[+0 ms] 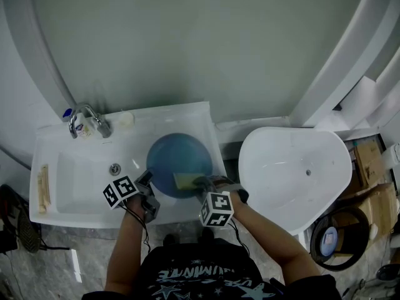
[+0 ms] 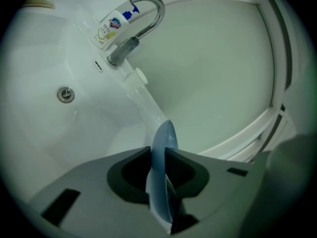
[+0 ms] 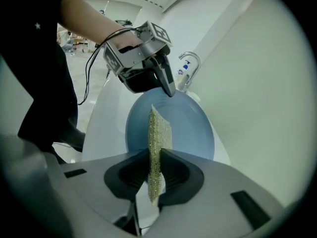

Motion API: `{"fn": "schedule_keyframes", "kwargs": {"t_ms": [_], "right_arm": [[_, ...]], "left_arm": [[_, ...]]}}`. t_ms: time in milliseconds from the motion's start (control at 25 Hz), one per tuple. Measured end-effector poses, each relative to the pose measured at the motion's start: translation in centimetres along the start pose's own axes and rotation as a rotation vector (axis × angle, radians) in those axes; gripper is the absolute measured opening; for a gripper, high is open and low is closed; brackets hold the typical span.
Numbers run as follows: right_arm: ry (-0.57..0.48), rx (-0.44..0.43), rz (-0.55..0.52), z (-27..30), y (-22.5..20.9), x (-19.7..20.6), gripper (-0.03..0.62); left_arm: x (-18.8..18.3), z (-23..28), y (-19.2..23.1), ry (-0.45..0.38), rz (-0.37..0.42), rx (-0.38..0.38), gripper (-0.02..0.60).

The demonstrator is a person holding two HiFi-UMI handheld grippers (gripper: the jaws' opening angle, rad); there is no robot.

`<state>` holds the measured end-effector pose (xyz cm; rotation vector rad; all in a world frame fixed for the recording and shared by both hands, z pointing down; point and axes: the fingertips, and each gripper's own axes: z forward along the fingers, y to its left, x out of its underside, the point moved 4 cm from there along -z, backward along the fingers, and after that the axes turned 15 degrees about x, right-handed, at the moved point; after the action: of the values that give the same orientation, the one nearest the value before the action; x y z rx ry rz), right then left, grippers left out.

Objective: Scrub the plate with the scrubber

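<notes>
Right gripper (image 3: pixel 154 155): jaws pressed together on a yellow-green mesh scrubber (image 3: pixel 159 133), which is pinched by its near edge and projects forward, edge-on, beyond the fingertips. In the head view the scrubber is seen over the lower part of a round blue plate (image 1: pixel 178 158), close to its near rim; whether it is pressed against the plate's face cannot be told.

Left gripper (image 2: pixel 158 155): jaws closed on the plate's rim, the plate being seen edge-on between the two pads in the left gripper view. In the right gripper view the left gripper is shown at the plate's far edge, with a black cable running from it.

The plate is held over the right-hand end of a white sink (image 1: pixel 75 186). A round metal drain (image 2: pixel 65 94) is set in the basin floor to the plate's left. A curved chrome faucet (image 2: pixel 146 14) is mounted at the back left corner, with a labelled bottle (image 2: pixel 111 28) with a blue pump just beside it. A separate white tub (image 1: pixel 281 167) is placed to the right of the sink
</notes>
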<state>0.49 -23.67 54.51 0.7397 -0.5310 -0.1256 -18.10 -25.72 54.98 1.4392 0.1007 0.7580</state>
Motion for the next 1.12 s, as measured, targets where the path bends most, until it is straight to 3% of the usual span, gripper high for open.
{"fn": "schedule_keyframes", "kwargs": {"t_ms": [360,520,760,1120], "right_arm": [[-0.046,-0.060,0.088,-0.1,1.0,-1.6,0.069],[-0.060,-0.020,0.123,-0.1,-0.1,-1.7,0.069],[-0.074,0.108,0.164,-0.5,-2.8,-1.4,0.069],[-0.029,0.155,0.232,-0.5,-4.0,0.4,0.069]], "left_arm": [[0.2,-0.4,1.4,-0.001,-0.012,-0.036,0.074],[0.8,-0.6,1.9,0.013,-0.025,-0.039,0.073],[1.7,-0.5,1.7,0.042,-0.025,-0.012,0.073],[4.2,0.0,2.2,0.116,-0.030,0.008,0.073]]}}
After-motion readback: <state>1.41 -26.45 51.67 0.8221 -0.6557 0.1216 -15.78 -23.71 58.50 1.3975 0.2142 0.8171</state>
